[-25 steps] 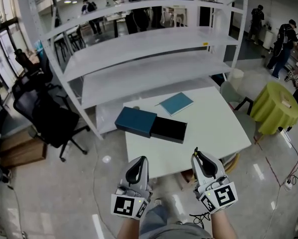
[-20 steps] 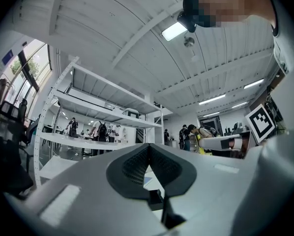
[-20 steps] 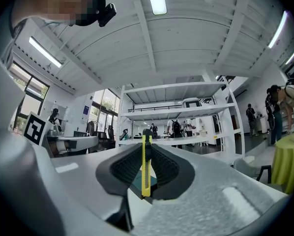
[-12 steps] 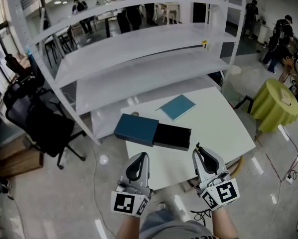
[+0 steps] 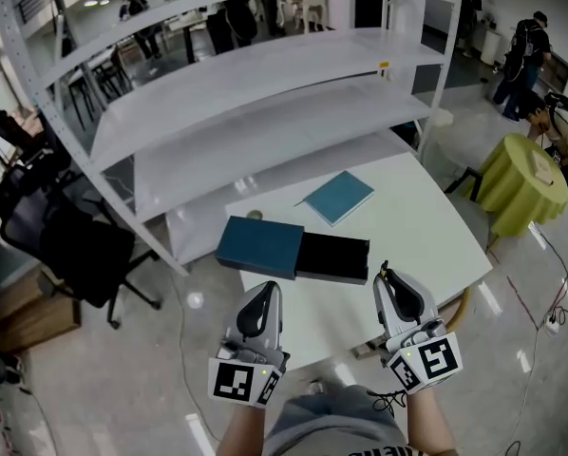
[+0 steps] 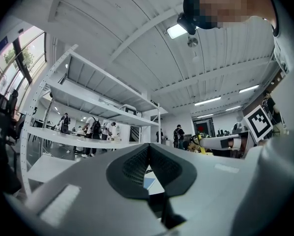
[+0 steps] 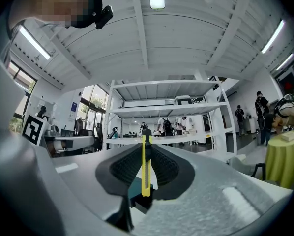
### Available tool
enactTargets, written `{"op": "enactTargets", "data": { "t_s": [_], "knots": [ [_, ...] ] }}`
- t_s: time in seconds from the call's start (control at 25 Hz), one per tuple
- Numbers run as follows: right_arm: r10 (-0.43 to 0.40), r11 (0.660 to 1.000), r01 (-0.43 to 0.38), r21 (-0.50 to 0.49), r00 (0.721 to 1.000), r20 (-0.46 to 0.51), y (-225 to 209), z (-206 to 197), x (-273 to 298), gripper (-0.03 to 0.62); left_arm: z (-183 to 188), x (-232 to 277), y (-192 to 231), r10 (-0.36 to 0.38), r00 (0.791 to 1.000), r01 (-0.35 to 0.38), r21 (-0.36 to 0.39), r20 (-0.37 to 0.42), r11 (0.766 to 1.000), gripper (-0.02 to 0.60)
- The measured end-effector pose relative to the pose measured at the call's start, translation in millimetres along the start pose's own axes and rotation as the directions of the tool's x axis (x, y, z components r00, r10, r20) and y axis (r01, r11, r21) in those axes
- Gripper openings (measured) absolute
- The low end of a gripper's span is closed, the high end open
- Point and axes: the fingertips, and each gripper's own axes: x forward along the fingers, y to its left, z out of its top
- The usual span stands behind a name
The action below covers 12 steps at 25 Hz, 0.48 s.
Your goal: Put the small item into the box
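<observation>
A white table [image 5: 417,236] carries a dark box: its blue lid [image 5: 260,247] is slid left off the black tray [image 5: 332,258]. A teal booklet [image 5: 338,198] lies further back. My right gripper [image 5: 384,275] is shut on a yellow utility knife [image 7: 146,166], held upright between the pads [image 7: 162,167], near the table's front edge. My left gripper [image 5: 268,293] is shut with nothing between its pads [image 6: 136,166], just short of the table's front edge. The box's blue and black show only as slivers behind the jaws in both gripper views.
White metal shelving [image 5: 265,93] stands behind the table. A black office chair [image 5: 66,245] is on the left, a yellow-green covered round table [image 5: 529,196] on the right. People stand in the background. Cables lie on the floor at right.
The table and box have drawn a little closer and lower in the head view. Both grippers keep the same pose, the right one still holding the knife.
</observation>
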Motion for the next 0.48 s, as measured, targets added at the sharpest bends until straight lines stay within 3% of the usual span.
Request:
{"op": "enactTargets", "data": {
  "t_s": [0.48],
  "knots": [
    [-0.008, 1.000, 0.009, 0.005, 0.998, -0.064, -21.4, -16.2, 23.9, 0.058, -9.5, 22.1, 13.6, 0.003, 1.000, -0.004, -0.022, -0.025, 1.000, 0.015]
  ]
}}
